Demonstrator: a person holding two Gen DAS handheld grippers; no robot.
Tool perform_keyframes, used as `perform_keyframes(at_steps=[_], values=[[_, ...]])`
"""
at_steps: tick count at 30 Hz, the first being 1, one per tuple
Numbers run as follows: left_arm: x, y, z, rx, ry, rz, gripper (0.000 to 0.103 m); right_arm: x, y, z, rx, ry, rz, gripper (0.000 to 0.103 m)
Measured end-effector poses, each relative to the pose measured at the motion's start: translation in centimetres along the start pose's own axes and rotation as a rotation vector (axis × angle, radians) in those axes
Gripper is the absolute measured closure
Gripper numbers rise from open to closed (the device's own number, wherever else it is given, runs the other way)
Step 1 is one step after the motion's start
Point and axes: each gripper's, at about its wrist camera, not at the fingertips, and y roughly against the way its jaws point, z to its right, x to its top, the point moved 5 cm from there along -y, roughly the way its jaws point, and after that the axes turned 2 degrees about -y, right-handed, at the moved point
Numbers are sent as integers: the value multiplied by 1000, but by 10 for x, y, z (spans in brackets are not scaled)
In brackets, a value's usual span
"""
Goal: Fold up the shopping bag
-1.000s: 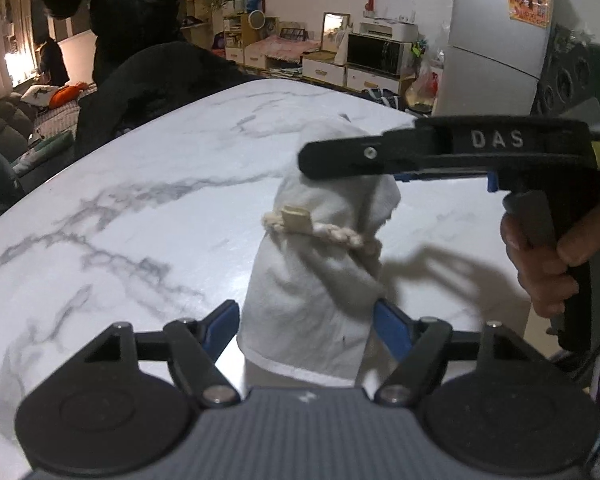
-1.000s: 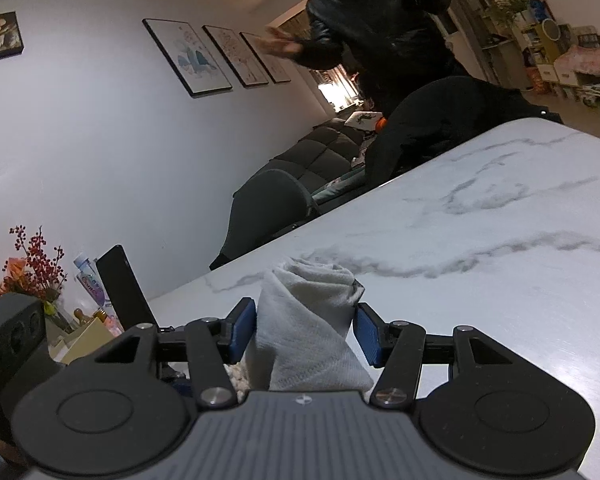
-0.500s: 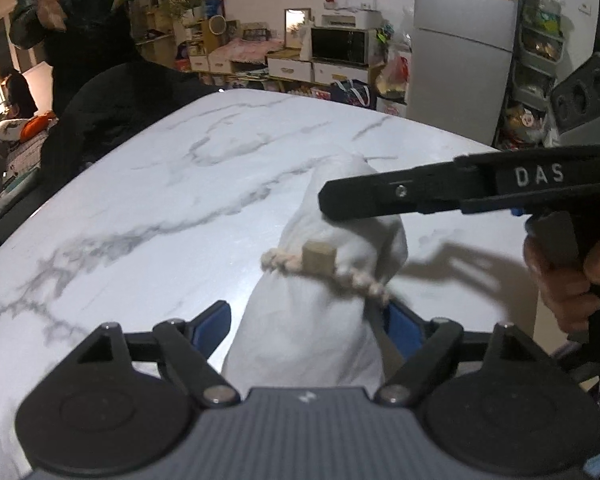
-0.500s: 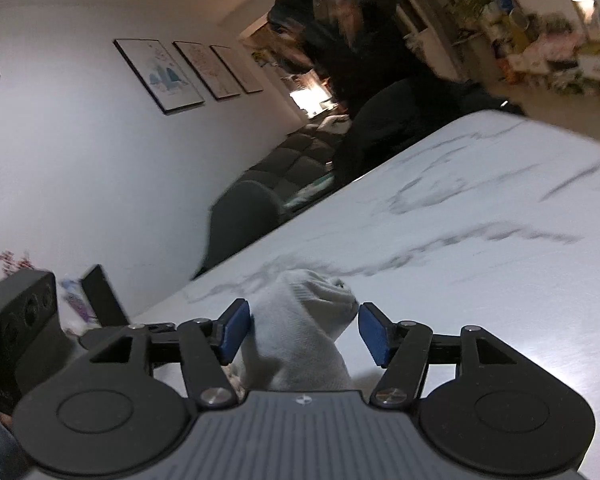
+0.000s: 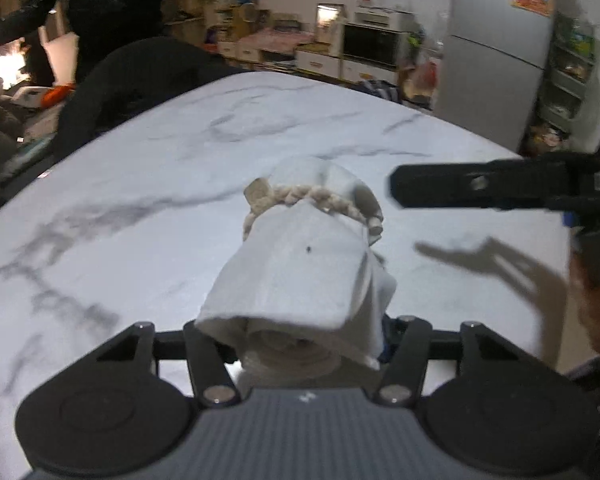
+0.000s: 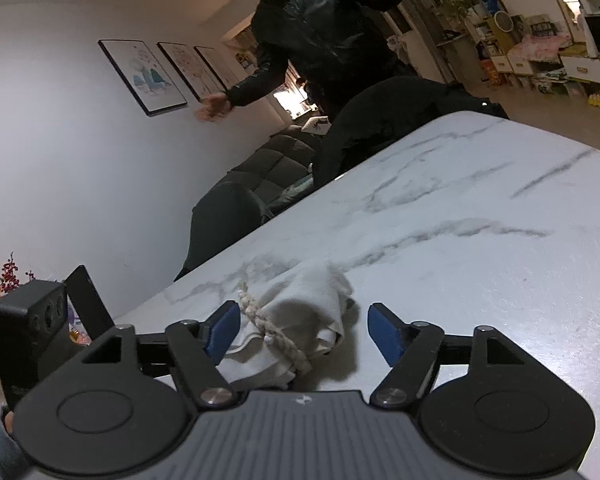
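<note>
The white cloth shopping bag (image 5: 300, 272) is rolled into a bundle with a braided rope (image 5: 312, 196) tied round it. Its near end lies between the jaws of my left gripper (image 5: 308, 336), which is shut on it and holds it tilted above the marble table (image 5: 140, 184); cloth hides the fingertips. In the right wrist view the bag (image 6: 304, 320) hangs just over the table, left of centre between the blue pads (image 6: 384, 332) of my right gripper (image 6: 300, 320). That gripper is open and wide apart. One of its black fingers (image 5: 480, 192) shows at the right, clear of the bag.
A person in a black jacket (image 6: 324, 32) stands beyond the far table edge, arms spread. A dark chair (image 6: 220, 224) is at the table's side, and another with a black coat (image 5: 132, 80) over it. A fridge (image 5: 496, 48) stands behind at the right.
My right gripper has opened, let go of the bag's top and drawn back. The bag has tipped towards the left wrist camera, still held at its near end.
</note>
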Motion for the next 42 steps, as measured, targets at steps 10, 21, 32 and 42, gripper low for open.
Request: perform_keyframes(at_steps=[10, 21, 32, 42], values=[[-29, 41, -46, 127, 100, 26, 49, -9, -11, -19, 20, 36, -20, 19], [-48, 110, -94, 304, 193, 97, 48, -16, -24, -36, 12, 95, -33, 0], [-80, 184, -139, 476, 309, 152, 48, -26, -43, -54, 22, 154, -92, 0], [-105, 246, -175, 580, 414, 217, 49, -33, -55, -63, 14, 161, -146, 0]])
